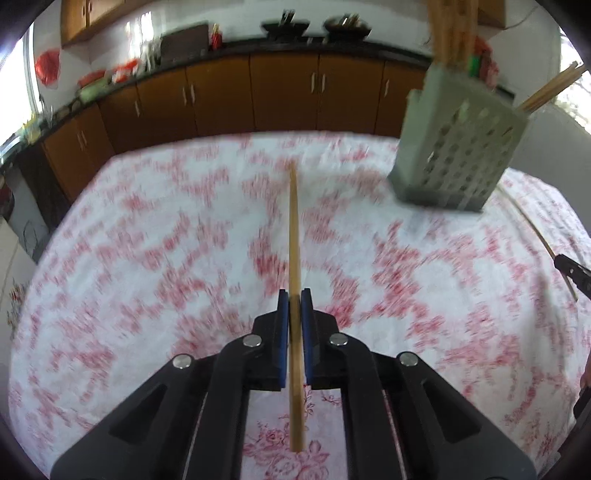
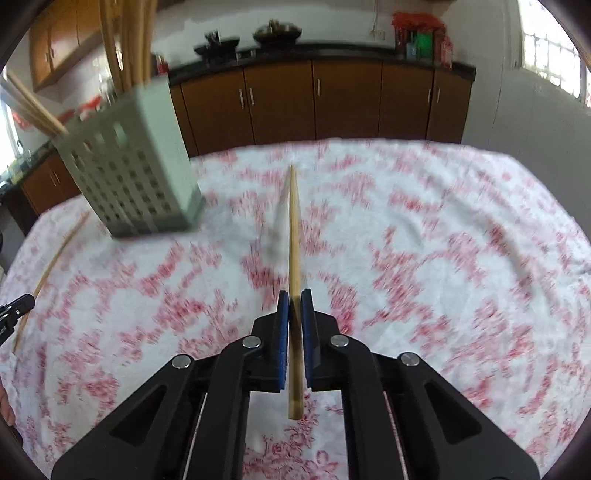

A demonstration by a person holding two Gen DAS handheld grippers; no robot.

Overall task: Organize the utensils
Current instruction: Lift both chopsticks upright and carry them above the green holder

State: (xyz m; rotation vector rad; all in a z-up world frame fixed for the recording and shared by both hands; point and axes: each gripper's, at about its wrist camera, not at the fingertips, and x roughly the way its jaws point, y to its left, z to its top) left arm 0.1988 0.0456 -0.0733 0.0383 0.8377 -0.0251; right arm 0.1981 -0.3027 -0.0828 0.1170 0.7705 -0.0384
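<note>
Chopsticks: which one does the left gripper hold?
The light wooden chopstick clamped between the left gripper's blue pads; most others stand in the grey perforated holder.

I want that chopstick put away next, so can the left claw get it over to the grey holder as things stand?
Probably yes. The left claw is shut on its chopstick, and only bare tablecloth lies between it and the grey holder. The holder's top is crowded with chopsticks, so finding a gap may be fiddly.

A wooden chopstick runs up the frame's centre, and another chopstick does likewise. The pale perforated holder, upper right, stands upright holding more chopsticks.
</note>
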